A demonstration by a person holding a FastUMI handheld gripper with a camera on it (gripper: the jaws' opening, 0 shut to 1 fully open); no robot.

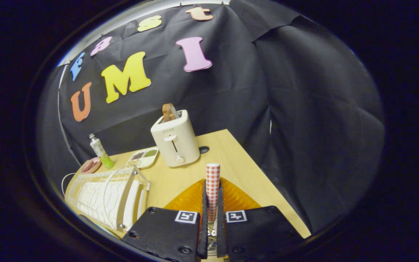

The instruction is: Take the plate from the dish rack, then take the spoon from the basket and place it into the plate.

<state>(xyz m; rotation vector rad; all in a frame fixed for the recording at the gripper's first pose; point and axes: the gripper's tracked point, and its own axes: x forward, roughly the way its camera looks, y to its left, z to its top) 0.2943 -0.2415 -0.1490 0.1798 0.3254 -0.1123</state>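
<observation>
Gripper view: the hand-held gripper (pixel 212 203) has its fingers drawn close together and pressing from both sides on the handle of the spoon (pixel 212 185); the handle stands upright between them and rises above the fingertips. The handle carries a red-and-white check pattern; the bowl end is hidden low between the fingers and cannot be judged. Just beyond the fingers, below the handle, lies the plate (pixel 236 199), amber, translucent and ribbed, resting on the tabletop (pixel 231 160); judged from this, the plate is already out of the dish rack (pixel 107 198), which stands near left, white and wire-built; the spoon appears lifted and poised over the plate, so only lowering and release remain. No basket can be identified. Far left of centre stands a toaster (pixel 175 142) with toast in its slot.
</observation>
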